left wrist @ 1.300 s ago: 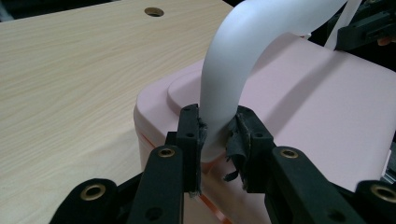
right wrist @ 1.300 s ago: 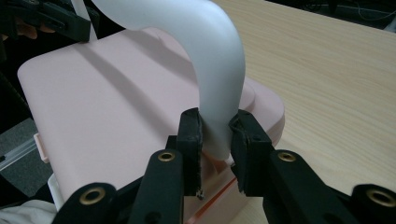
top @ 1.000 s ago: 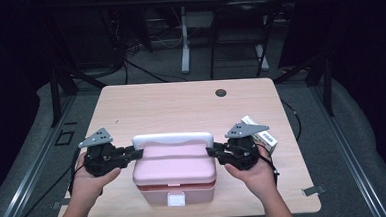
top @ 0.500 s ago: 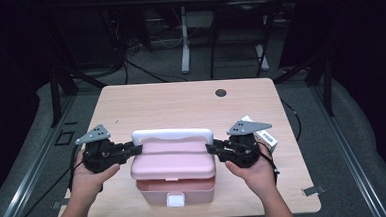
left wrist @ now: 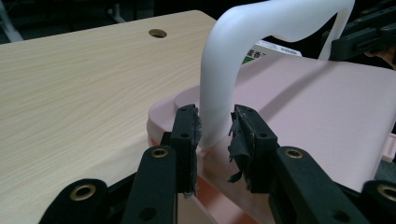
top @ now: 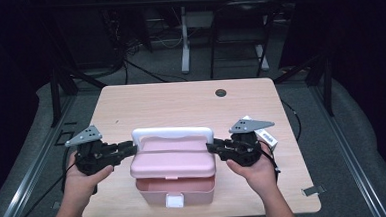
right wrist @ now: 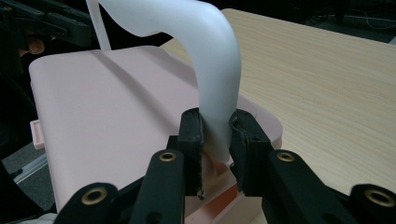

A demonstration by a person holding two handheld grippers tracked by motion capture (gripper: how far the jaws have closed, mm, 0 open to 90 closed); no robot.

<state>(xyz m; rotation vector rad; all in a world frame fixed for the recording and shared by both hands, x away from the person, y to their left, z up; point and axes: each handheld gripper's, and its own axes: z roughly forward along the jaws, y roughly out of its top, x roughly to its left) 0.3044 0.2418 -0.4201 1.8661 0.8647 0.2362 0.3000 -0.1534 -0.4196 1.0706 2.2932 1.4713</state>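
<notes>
A pale pink plastic box [top: 174,174] with rounded corners sits at the near edge of the wooden surface [top: 181,104], its lid lifted off the base. A white arched handle [top: 172,134] stands upright on the lid. The left tool [top: 128,151] and right tool [top: 214,147] are each clamped on one foot of that handle

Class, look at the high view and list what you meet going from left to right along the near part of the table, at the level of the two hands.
Left gripper → pink box with its white handle → right gripper → white labelled packet near the table's right edge.
</notes>
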